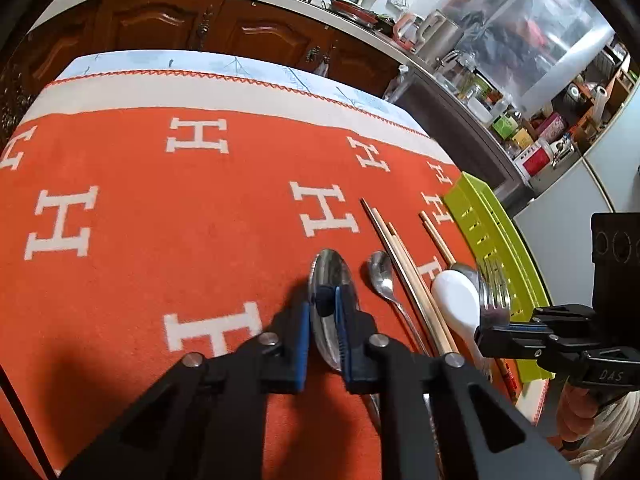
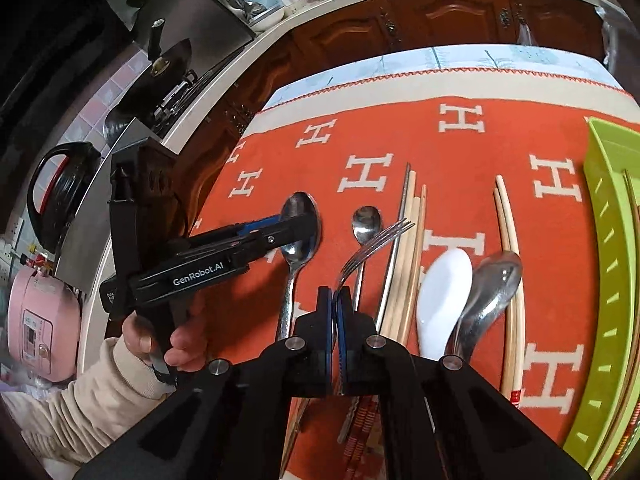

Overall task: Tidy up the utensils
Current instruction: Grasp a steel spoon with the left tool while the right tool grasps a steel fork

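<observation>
My left gripper [image 1: 324, 300] [image 2: 298, 226] has its blue pads nearly together over the bowl of a large metal spoon [image 1: 332, 268] [image 2: 298, 204], gripping it as it lies on the orange cloth. My right gripper [image 2: 335, 298] [image 1: 482, 334] is shut on the handle of a metal fork [image 2: 372, 240] [image 1: 494, 292], which is lifted with its tines pointing up and away. Between them lie a small metal spoon [image 2: 365, 222], several chopsticks [image 2: 412, 240], a white ceramic spoon [image 2: 444, 292] and a deep metal spoon [image 2: 496, 280]. A lime-green slotted tray [image 2: 612, 240] [image 1: 500, 248] stands at the right.
A pair of chopsticks [image 2: 508, 240] lies near the tray, and more chopsticks [image 2: 634, 220] rest inside it. The orange cloth [image 1: 160, 200] stretches bare to the left. Wooden cabinets [image 1: 160, 20] and a cluttered counter lie beyond the table. A hand [image 2: 184, 340] holds the left gripper.
</observation>
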